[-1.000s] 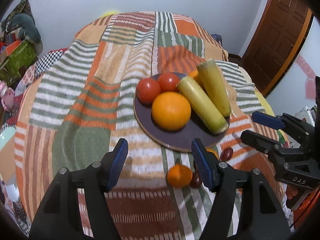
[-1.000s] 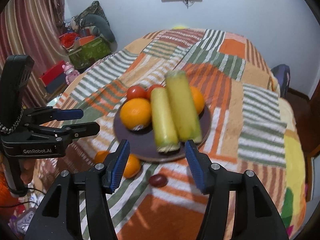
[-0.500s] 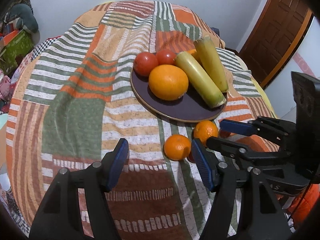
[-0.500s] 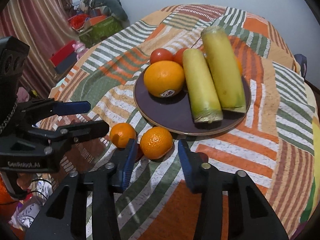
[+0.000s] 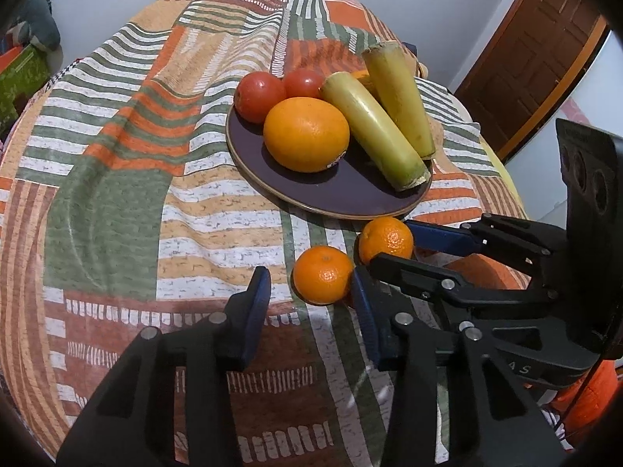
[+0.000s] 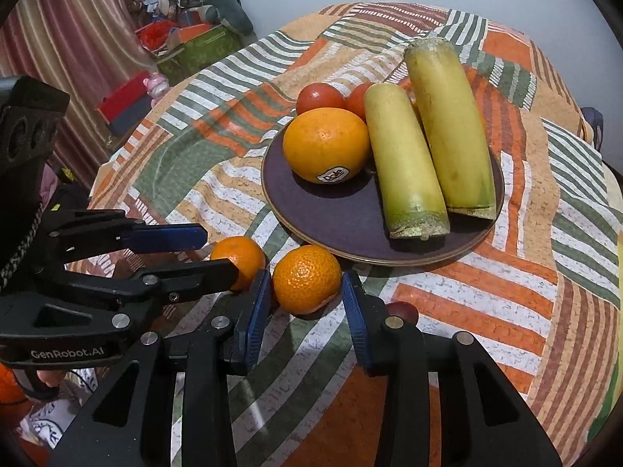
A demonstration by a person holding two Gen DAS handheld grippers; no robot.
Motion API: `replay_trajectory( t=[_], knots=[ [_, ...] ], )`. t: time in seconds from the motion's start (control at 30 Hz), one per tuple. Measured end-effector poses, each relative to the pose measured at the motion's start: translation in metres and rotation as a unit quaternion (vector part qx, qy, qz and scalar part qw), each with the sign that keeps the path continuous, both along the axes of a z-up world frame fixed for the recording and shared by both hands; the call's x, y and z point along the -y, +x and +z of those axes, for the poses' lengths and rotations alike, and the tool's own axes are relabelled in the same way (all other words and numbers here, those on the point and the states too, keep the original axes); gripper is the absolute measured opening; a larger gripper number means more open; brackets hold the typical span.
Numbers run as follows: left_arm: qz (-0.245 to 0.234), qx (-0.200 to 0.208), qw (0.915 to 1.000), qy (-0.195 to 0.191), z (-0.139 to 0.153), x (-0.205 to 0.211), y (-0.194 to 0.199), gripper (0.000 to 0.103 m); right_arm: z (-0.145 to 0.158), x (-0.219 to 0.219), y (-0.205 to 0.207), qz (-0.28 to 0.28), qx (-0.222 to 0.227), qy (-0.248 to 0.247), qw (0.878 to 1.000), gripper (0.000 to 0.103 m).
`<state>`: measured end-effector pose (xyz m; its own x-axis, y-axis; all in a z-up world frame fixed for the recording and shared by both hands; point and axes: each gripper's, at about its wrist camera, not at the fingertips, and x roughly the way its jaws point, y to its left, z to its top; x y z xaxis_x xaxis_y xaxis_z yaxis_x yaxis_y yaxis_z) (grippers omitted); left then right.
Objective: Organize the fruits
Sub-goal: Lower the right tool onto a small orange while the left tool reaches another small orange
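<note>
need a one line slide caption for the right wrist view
Open right gripper straddles a mandarin on the striped cloth, just short of the fruit-filled plate.

A round table draped in a patchwork cloth of orange, green and white stripes carries a dark plate and loose fruit.

The plate sits on the cloth toward the far side of the table, its rim bare at the near edge. Two small mandarins lie directly on the cloth just in front of that rim: one close to the plate, the other beside it, the two nearly touching. A small dark red fruit rests on the cloth near them, only partly visible.
</note>
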<state>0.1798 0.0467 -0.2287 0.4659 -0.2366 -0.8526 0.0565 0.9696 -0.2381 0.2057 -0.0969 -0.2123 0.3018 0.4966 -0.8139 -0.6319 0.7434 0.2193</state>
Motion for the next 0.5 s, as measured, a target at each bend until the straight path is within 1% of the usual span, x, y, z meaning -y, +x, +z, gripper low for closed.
replay_trajectory(
  t=[0.27, 0.33, 0.5],
  knots=[
    [-0.008, -0.004, 0.9999, -0.006, -0.003, 0.005, 0.007, 0.038, 0.016, 0.012, -0.003, -0.014, 0.021, 0.007, 1.000, 0.034],
    [-0.011, -0.006, 0.9999, -0.009, -0.005, 0.007, 0.009, 0.035, 0.019, 0.016, -0.002, -0.020, 0.025, 0.009, 0.999, 0.034],
    [-0.012, -0.002, 0.9998, -0.013, -0.004, 0.006, 0.009, 0.034, 0.023, 0.020, 0.002, -0.033, 0.030, 0.013, 0.999, 0.034]
  ],
)
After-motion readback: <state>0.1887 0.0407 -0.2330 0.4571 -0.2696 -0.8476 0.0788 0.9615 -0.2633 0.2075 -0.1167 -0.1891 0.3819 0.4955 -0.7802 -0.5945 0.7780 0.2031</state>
